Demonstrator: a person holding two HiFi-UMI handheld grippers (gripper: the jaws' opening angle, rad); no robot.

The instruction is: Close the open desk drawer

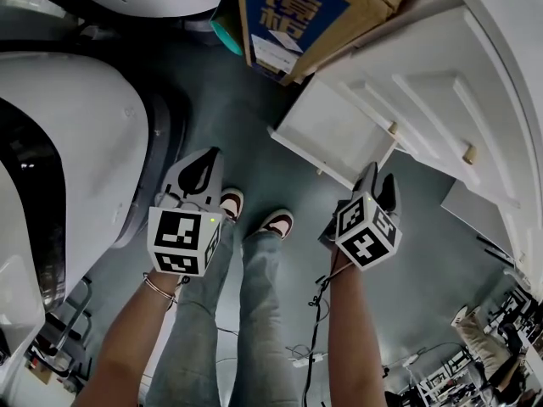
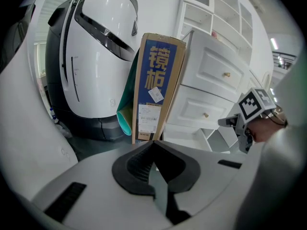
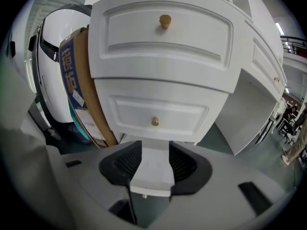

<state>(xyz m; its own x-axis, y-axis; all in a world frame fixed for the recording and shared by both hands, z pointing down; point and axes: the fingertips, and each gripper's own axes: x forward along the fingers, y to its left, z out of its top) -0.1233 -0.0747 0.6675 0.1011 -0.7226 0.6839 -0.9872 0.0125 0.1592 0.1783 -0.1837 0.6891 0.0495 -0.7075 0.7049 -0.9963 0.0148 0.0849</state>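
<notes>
1. At 9 o'clock in the head view we see the large white rounded machine with black trim point(image 1: 76, 142). It stands on the grey-green floor point(image 1: 246, 117).
2. The white panelled desk point(image 1: 441, 83) fills 2 o'clock. In the right gripper view its two upper drawer fronts are flush, one above the other.
3. A tall brown cardboard box with a blue printed panel point(image 1: 297, 15) leans at 12 o'clock, between the machine and the desk.
4. Our legs in blue jeans point(image 1: 254, 312) run down to 6 o'clock, with the two shoes point(image 1: 278, 223) near the centre.
5. The open white drawer point(image 1: 327, 130), the lowest one in the desk, sits at 1 o'clock of the centre. It is pulled out over the floor and we see nothing inside it.
6. The right hand-held gripper point(image 1: 379, 181) is at 5 o'clock of the drawer, near its front corner. It is released, with its jaws standing wide apart. In its own view the drawer's white front shows in the gap, but we cannot tell whether the pads touch it.
7. The left hand-held gripper point(image 1: 208, 164) is at 8 o'clock of the drawer, well apart from it. It is clenched, tips together, on nothing.
8. A small round brass-coloured knob point(image 3: 165, 20) sits on the upper closed front, and another point(image 3: 154, 121) on the one below.
</notes>
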